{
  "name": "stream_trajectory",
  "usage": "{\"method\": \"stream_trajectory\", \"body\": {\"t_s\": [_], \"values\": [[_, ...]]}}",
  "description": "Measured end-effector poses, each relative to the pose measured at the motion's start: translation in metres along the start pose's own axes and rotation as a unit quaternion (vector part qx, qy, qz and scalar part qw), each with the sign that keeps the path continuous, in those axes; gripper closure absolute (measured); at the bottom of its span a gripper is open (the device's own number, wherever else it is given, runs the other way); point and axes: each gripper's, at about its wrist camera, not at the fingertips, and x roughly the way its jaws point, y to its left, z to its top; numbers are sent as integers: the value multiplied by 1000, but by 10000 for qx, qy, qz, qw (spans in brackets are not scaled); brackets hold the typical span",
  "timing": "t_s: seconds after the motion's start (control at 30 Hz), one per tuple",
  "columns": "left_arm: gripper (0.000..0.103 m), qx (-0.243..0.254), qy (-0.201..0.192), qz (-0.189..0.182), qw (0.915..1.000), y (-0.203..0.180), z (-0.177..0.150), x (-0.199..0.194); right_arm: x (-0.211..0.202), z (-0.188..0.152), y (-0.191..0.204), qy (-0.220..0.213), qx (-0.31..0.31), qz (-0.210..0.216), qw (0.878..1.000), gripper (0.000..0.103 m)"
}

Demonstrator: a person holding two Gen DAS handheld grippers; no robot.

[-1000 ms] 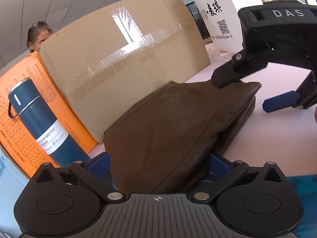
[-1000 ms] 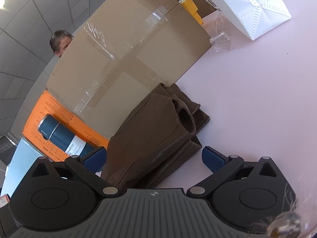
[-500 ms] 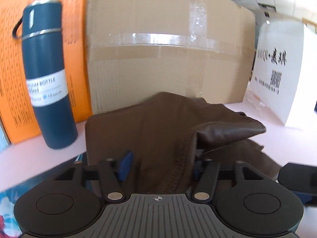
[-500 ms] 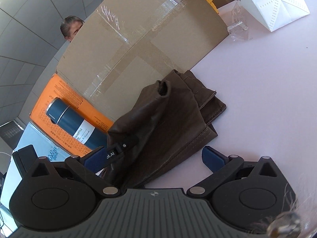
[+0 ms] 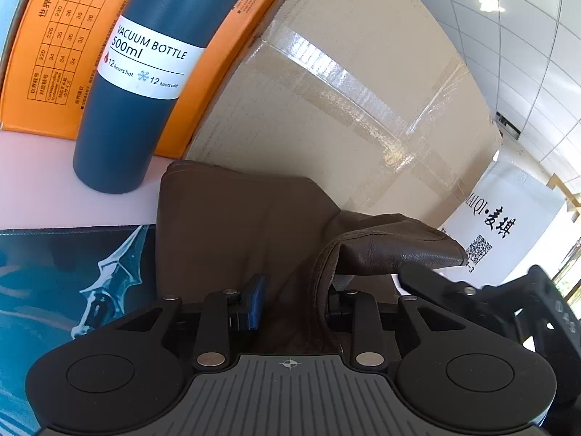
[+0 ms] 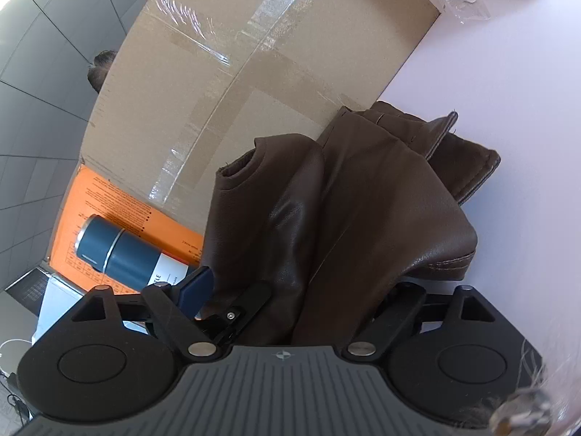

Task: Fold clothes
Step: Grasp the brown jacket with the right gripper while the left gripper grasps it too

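A brown leather-like garment lies partly folded on the pale table, against a cardboard box. My left gripper is shut on a bunched fold of it near the near edge. My right gripper is shut on the garment too, and the cloth drapes over its right finger and hides it. In the left wrist view the right gripper's black body sits close on the right, under a raised flap. In the right wrist view a finger of the left gripper shows just left of the cloth.
A large taped cardboard box stands right behind the garment. A blue vacuum bottle stands at left before an orange box. A blue printed mat lies at near left. A white paper bag stands at right. Pale table extends right.
Both grippers have closed in on the garment and shut on it. The right gripper was open beside the cloth before. The left wrist view has tilted and moved nearer the bottle.
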Motion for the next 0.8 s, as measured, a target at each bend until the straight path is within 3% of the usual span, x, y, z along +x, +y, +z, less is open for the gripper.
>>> {"method": "stream_trajectory", "body": {"t_s": [0.07, 0.13, 0.2, 0.3, 0.43, 0.63, 0.8], "values": [[83, -207, -33, -80, 9997, 6, 2, 0, 8, -1, 3, -64, -196, -211, 9996, 41], [91, -319, -122, -137, 9993, 9, 3, -3, 15, -2, 5, -131, -398, -414, 9983, 73], [98, -338, -258, -176, 9989, 9, 3, -8, 17, 0, 3, -159, -439, -471, 9978, 88], [100, -81, -584, -199, 9981, -2, 6, -23, 6, 4, -1, -134, -208, 114, 9996, 90], [100, 279, -914, -321, 9949, -22, 9, -47, -15, 3, 11, -301, -309, 595, 9973, 90], [101, 483, -1265, -658, 9886, -45, 12, -88, -56, -5, 39, -443, -411, 1376, 9886, 90], [101, 928, -1717, -567, 9791, -59, 4, -145, -82, -21, 66, -355, -543, 2079, 9760, 90]]}}
